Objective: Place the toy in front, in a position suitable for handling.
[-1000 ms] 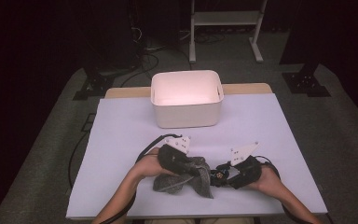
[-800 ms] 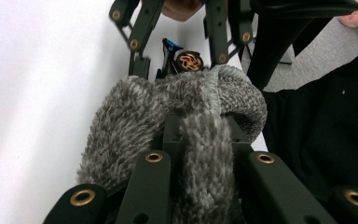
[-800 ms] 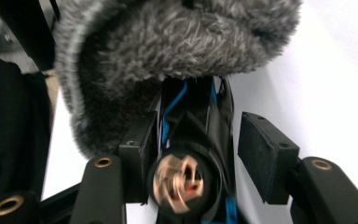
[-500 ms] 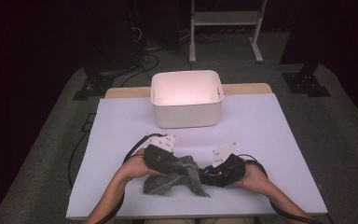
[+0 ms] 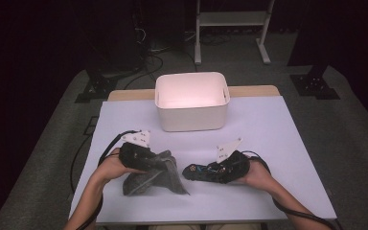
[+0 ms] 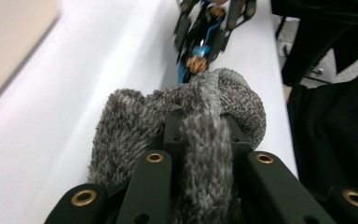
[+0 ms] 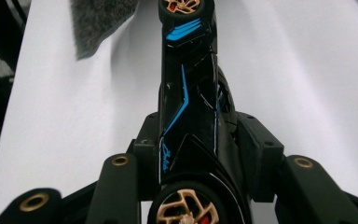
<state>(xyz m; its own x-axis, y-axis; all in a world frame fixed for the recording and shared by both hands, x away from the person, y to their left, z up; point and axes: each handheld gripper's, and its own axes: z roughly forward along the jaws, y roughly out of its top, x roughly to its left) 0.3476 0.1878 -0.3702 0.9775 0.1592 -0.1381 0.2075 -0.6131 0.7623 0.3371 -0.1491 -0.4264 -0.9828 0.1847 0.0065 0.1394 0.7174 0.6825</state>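
Starting at the left of the high view, the left gripper (image 5: 146, 160) sits over the near-left part of the white table (image 5: 278, 129), its jaws clamped on a fold of the grey fuzzy cloth (image 5: 155, 177). The left gripper view confirms the pinch: the cloth (image 6: 191, 121) bunches up between the two black jaws and hides their tips. The rest of the cloth lies on the table surface, its lower corner pointing towards the near edge, with a bare strip of table between it and that edge. Just to the right, the right gripper (image 5: 218, 170) is closed on a black toy car (image 5: 203, 171) with blue lines and gold wheels; the car's nose points at the cloth, with a narrow gap between them. In the right gripper view the car (image 7: 189, 93) stands lengthwise between the jaws, its rear wheel cut off by the bottom edge, a corner of cloth (image 7: 98, 23) ahead. The white bin (image 5: 191, 101) stands at the far middle, well apart from both grippers, with open table between. Bare table extends to the right edge. The bin's inside is washed out by glare.
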